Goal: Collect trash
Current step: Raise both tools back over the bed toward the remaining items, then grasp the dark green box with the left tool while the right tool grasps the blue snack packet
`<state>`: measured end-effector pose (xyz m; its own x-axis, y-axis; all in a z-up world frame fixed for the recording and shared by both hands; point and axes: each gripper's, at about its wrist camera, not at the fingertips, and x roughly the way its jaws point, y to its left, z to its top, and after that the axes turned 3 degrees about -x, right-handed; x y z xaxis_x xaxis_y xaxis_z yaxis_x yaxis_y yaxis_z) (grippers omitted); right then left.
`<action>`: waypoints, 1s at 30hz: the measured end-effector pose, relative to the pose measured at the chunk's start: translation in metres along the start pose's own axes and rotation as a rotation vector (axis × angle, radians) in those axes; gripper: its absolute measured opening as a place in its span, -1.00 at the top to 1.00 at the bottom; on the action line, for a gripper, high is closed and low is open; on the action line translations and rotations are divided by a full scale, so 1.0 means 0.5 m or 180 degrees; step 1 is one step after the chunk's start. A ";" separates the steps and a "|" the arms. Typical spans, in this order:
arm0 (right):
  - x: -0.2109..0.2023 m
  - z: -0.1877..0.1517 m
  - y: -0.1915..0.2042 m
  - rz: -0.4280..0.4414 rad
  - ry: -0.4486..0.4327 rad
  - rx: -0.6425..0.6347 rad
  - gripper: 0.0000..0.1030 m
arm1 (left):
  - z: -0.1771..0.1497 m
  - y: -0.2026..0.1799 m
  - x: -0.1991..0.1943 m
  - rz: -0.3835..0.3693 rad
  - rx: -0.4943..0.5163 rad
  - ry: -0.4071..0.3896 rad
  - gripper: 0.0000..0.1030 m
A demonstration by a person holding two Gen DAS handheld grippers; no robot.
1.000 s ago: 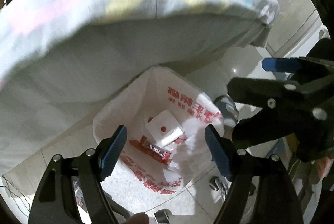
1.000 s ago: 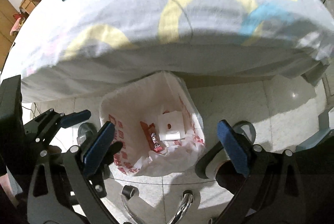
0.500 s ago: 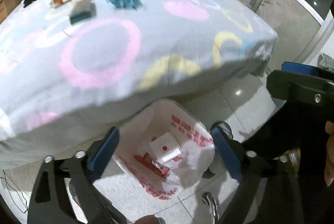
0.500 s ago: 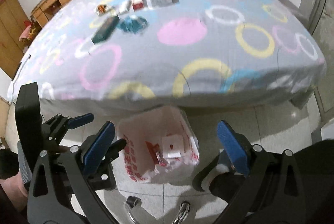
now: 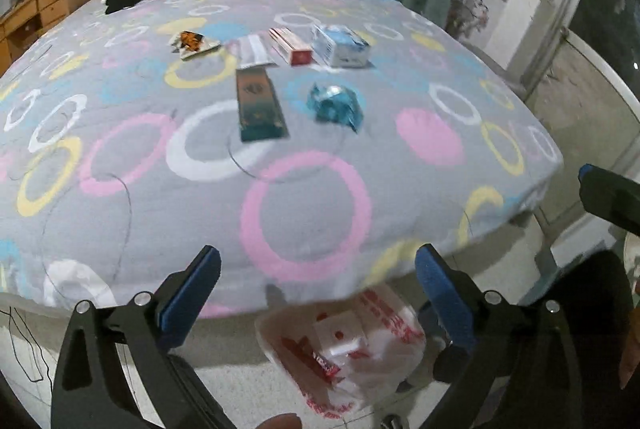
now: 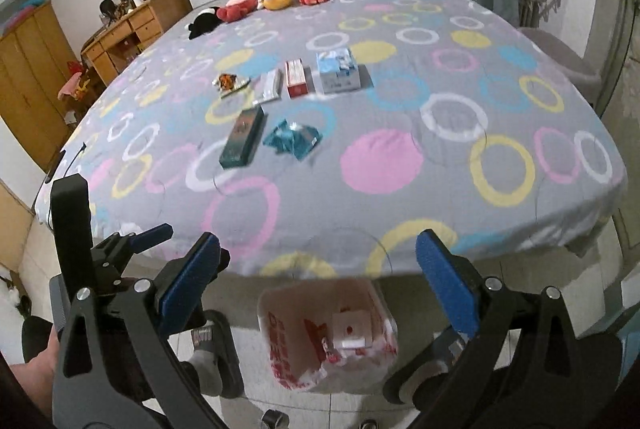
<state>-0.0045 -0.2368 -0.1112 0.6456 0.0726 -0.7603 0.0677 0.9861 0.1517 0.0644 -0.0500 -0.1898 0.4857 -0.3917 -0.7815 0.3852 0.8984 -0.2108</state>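
- Left gripper point(image 5: 316, 293): jaws spread wide, having just been opening, nothing between the pads.
- Right gripper point(image 6: 318, 277): released, jaws apart, empty.
- White trash bag point(image 6: 280, 345) with red print sits on the floor at 6 o'clock, just below the bed's point(image 6: 400, 197) near edge; a white carton point(image 6: 350, 333) lies inside.
- Trash on the bed at 12 o'clock: dark green box point(image 6: 242, 137), crumpled teal wrapper point(image 6: 294, 138), red-and-white box point(image 6: 297, 77), blue-white box point(image 6: 338, 70), orange wrapper point(image 6: 228, 81).
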 end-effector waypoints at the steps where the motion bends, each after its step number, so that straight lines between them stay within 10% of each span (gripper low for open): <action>1: 0.001 0.009 0.002 0.0007 -0.0021 -0.0007 -0.86 | 0.007 0.006 -0.001 0.0007 -0.0033 -0.0008 -0.85; 30: 0.187 0.140 0.008 -0.0034 0.0116 -0.0455 -0.87 | 0.216 0.117 0.135 0.0490 -0.0519 0.0180 -0.85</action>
<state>0.1092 -0.2367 -0.1374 0.6170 0.0648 -0.7843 -0.0363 0.9979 0.0539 0.2044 -0.0454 -0.1915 0.4824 -0.2400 -0.8424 0.1758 0.9687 -0.1753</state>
